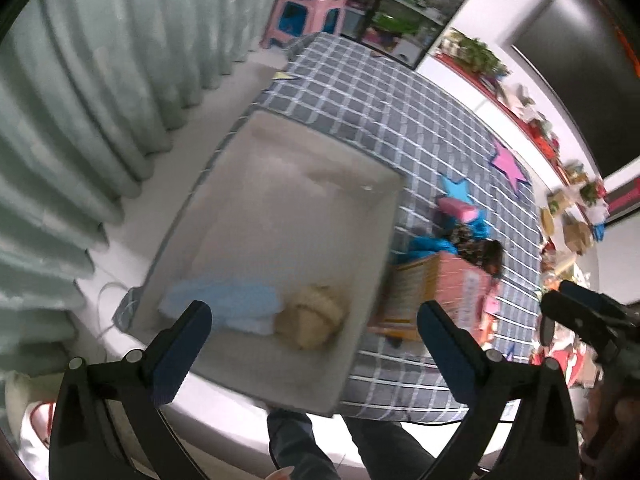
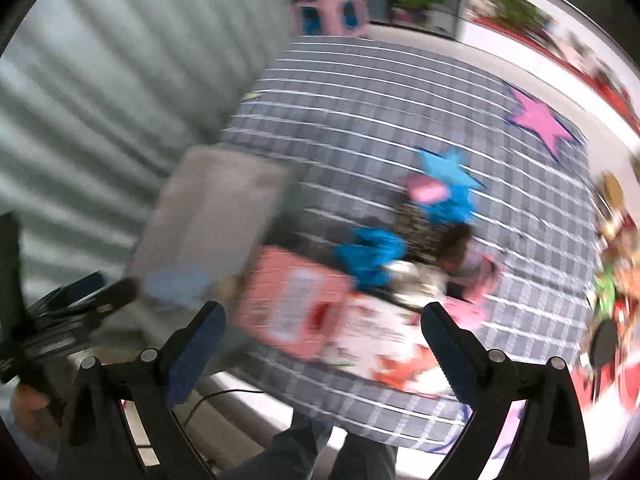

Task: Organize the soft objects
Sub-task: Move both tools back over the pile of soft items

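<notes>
A white open bin (image 1: 224, 184) stands at the left of the checked table. It holds a light blue folded cloth (image 1: 224, 304) and a tan soft toy (image 1: 314, 316). My left gripper (image 1: 316, 328) is open and empty, above the bin's near end. On the cloth beyond lie a bright blue soft item (image 2: 370, 256), a pink block (image 2: 426, 192) and a dark patterned soft item (image 2: 428, 228). My right gripper (image 2: 320, 332) is open and empty above a pink box (image 2: 296, 300). The right wrist view is blurred.
A grey checked tablecloth (image 1: 380, 120) has pink (image 1: 510, 164) and blue (image 1: 456, 190) star cutouts. Pale green curtains (image 1: 80, 120) hang at the left. A cluttered shelf (image 1: 540, 128) runs along the right. A pink stool (image 1: 304, 16) stands far behind. A printed card (image 2: 384, 340) lies near the table's front edge.
</notes>
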### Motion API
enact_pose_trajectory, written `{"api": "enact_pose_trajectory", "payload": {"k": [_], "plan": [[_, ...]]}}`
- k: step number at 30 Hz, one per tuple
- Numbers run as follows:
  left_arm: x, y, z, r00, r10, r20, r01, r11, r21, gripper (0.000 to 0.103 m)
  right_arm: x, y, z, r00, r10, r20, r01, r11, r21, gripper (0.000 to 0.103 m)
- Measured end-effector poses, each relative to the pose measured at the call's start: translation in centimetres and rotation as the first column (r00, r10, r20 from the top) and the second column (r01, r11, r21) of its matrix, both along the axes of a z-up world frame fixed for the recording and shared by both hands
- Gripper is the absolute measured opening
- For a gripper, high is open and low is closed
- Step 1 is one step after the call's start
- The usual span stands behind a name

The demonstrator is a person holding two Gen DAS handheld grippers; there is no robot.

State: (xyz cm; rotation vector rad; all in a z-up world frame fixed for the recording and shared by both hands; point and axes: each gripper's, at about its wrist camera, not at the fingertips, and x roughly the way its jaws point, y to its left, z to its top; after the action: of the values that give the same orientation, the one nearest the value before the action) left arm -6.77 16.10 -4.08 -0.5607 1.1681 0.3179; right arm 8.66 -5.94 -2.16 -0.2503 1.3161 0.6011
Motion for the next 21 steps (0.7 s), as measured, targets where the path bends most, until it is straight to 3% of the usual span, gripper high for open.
{"api": "enact_pose_trajectory", "payload": {"k": [6, 12, 18, 21], "plan": [[3.8, -3.7, 0.4, 0.996, -0.091, -0.016, 0.091, 0.996, -0.003, 0.103, 3.5, -7.0, -4.6, 0.980, -0.182, -0.081, 0.176, 0.982, -0.075, 0.099], [7.2, -6.8, 0.0, 0.988, -0.147, -0.048, 0.146, 0.989, -0.022, 0.103, 4.7, -10.2, -8.8, 0.963, -0.223, -0.153, 0.204, 0.970, -0.130, 0.099], [11.5, -9.6, -0.9, 0.980, -0.181, -0.087, 0.179, 0.983, -0.032, 0.103, 6.5, -10.7, -11.4, 0.961, -0.206, -0.187, 0.178, 0.972, -0.154, 0.099], [13.6, -10.9, -1.7, 0.973, -0.197, -0.119, 0.194, 0.980, -0.037, 0.103, 7.7, -11.9, -12.9, 0.942, -0.251, -0.223, 0.220, 0.963, -0.153, 0.099]]}}
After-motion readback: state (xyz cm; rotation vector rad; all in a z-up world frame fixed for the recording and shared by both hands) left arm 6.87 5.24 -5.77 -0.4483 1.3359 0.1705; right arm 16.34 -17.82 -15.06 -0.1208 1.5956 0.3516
